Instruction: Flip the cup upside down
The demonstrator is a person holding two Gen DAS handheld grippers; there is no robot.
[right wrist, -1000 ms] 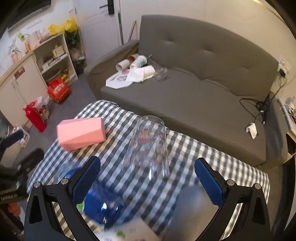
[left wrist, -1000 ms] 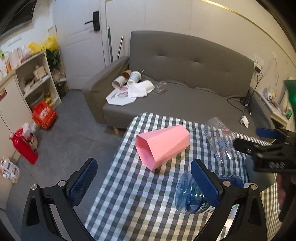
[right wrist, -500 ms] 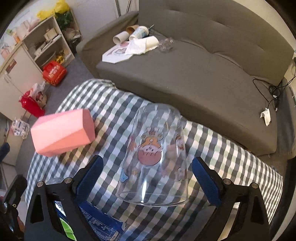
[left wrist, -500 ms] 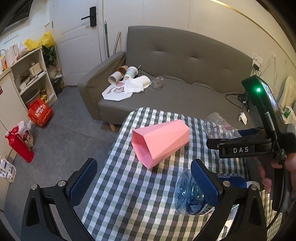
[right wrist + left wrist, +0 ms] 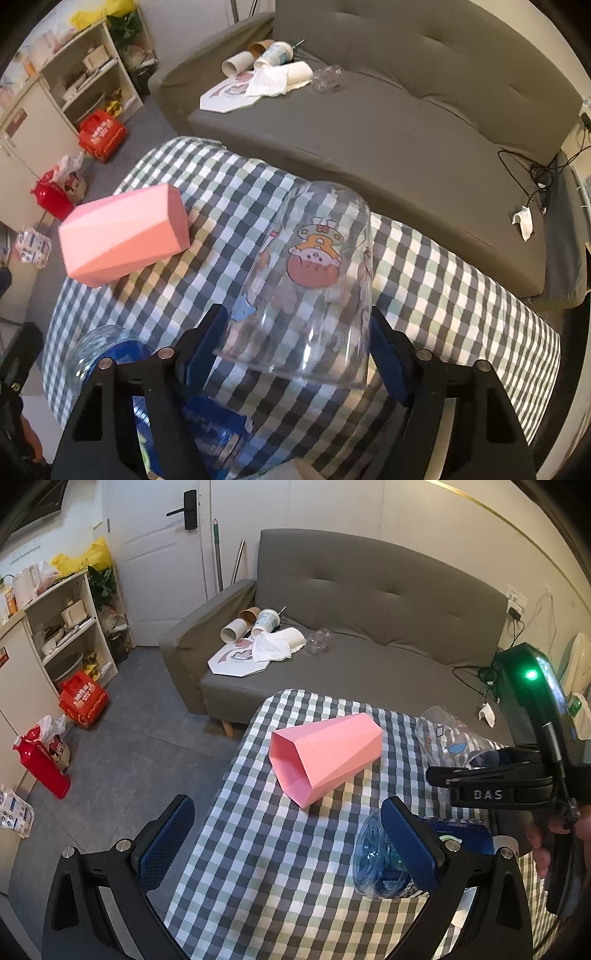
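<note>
Right gripper (image 5: pixel 299 343) has its two blue pads pressed on the sides of the clear glass cup (image 5: pixel 310 280), near the wide rim, so it is holding the cup. The cup is over the checkered tablecloth (image 5: pixel 443 280), with its closed base pointing away from the camera and its cartoon print upside down; I cannot tell if the rim touches the cloth. Left gripper (image 5: pixel 284 842) is wide apart and holds nothing, low over the near part of the table. I think the main risk is slipping: the wall is smooth and tapered, so a weak squeeze could let the cup slide out during the turn. It could also hit the pink cup (image 5: pixel 122 240) lying on its side, or the blue water bottle (image 5: pixel 110 358) just beside the pads.
</note>
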